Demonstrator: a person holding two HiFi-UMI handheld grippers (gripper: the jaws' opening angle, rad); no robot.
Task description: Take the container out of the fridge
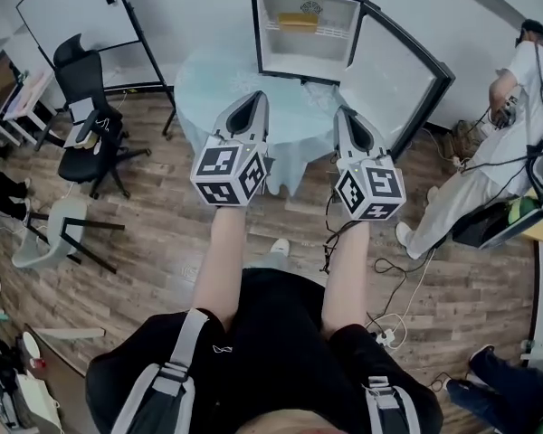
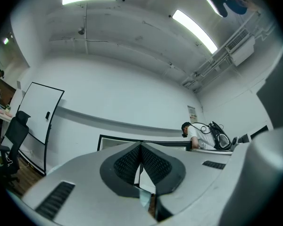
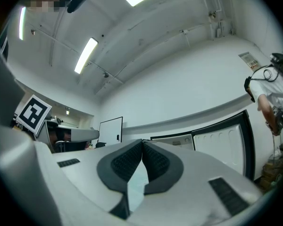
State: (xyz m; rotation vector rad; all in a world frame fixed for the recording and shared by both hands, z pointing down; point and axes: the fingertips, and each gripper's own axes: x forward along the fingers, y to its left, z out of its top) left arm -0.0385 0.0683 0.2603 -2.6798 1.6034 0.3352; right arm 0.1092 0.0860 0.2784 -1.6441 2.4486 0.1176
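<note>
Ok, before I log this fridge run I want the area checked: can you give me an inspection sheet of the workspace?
Surface: round table with a pale cloth, carrying the fridge.
Job's things: fridge open, door swung right; yellowish container on the upper shelf, not yet touched.
Clutter: nothing seen on the table besides the fridge.
Grippers: left gripper and right gripper held short of the fridge, jaws together, nothing between them.
Cables: loose cables and a power strip on the wood floor at right.
Surroundings: office chair and whiteboard at left; a person in white at right.
</note>
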